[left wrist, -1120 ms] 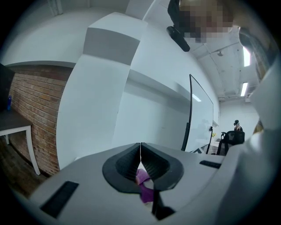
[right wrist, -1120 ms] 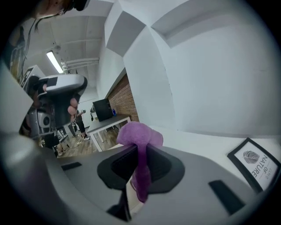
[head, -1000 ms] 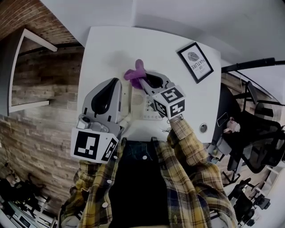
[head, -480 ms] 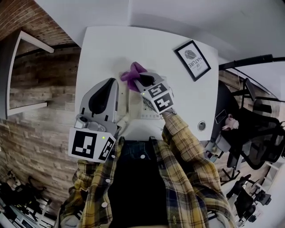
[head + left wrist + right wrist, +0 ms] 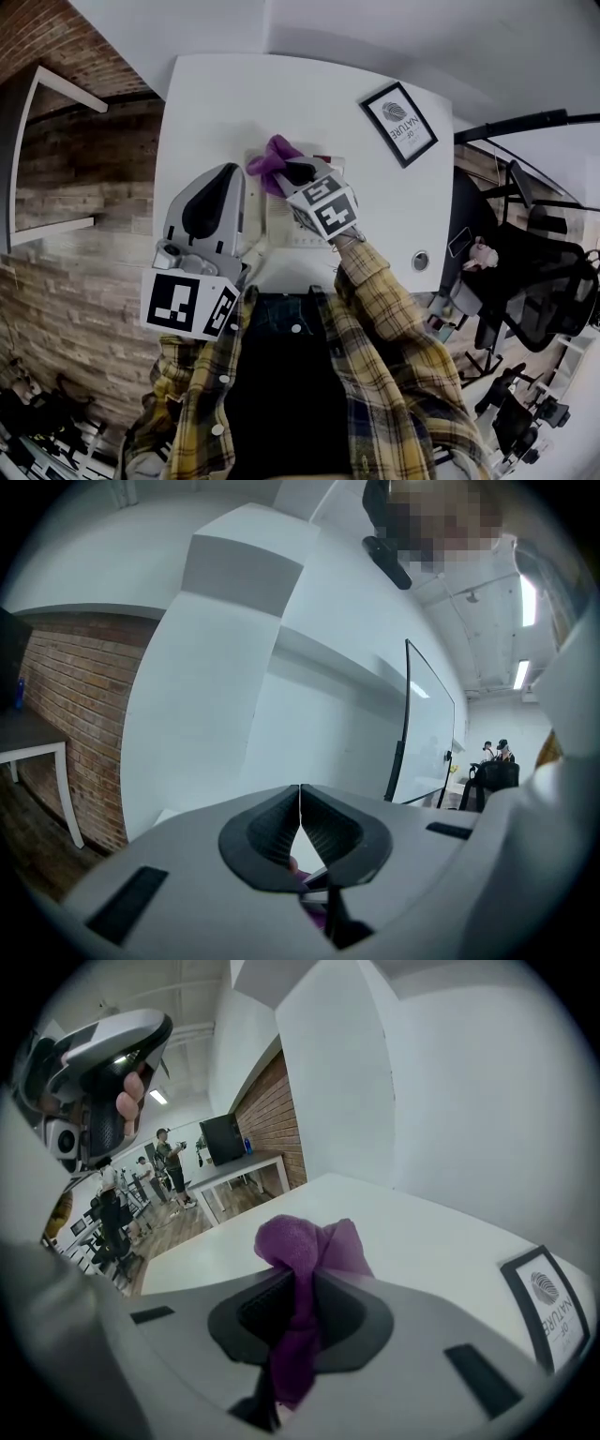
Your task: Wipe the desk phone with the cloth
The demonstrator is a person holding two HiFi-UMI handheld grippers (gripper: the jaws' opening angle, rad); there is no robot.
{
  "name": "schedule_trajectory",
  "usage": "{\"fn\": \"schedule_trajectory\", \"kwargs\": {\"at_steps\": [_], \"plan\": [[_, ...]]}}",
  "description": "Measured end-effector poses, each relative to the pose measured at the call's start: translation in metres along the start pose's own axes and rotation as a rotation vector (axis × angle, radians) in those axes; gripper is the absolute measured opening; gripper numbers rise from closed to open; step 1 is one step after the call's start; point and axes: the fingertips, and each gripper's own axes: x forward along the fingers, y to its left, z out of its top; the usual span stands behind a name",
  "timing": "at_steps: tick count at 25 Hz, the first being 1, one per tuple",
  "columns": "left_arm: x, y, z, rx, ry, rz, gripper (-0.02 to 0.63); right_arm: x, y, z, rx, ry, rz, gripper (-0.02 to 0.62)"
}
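A white desk phone (image 5: 279,223) lies on the white desk (image 5: 216,103), mostly hidden under the two grippers. My right gripper (image 5: 283,172) is shut on a bunched purple cloth (image 5: 271,157), which sits over the phone's far end. In the right gripper view the cloth (image 5: 306,1244) bulges out past the jaws of the right gripper (image 5: 298,1283) and hangs down between them. My left gripper (image 5: 228,174) hovers just left of the phone. Its jaws are shut with nothing in them in the left gripper view, where the left gripper (image 5: 299,803) points at a white wall.
A black-framed picture (image 5: 400,121) lies on the desk at the far right, and the picture frame (image 5: 549,1308) also shows in the right gripper view. A round cable grommet (image 5: 419,261) sits near the desk's front right. Brick wall and a white table (image 5: 56,89) stand to the left.
My right gripper has carried the cloth leftward and a little nearer across the phone's far end. The left gripper has barely moved.
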Motion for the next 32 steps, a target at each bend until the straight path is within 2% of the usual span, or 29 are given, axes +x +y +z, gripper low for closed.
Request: {"fn": "schedule_trajectory", "kwargs": {"at_steps": [13, 18, 25, 32], "plan": [[0.004, -0.003, 0.002, 0.013, 0.0, -0.017, 0.016, -0.003, 0.002, -0.004, 0.031, -0.008, 0.014, 0.058], [0.006, -0.004, 0.003, 0.02, 0.005, -0.023, 0.017, -0.012, -0.017, -0.006, 0.05, -0.016, -0.037, 0.058], [0.013, -0.009, 0.004, 0.023, 0.009, -0.031, 0.016, -0.028, -0.036, -0.012, 0.104, -0.045, -0.043, 0.058], [0.018, -0.012, 0.003, 0.024, 0.017, -0.04, 0.017, -0.041, -0.051, -0.019, 0.12, -0.045, -0.094, 0.058]]}}
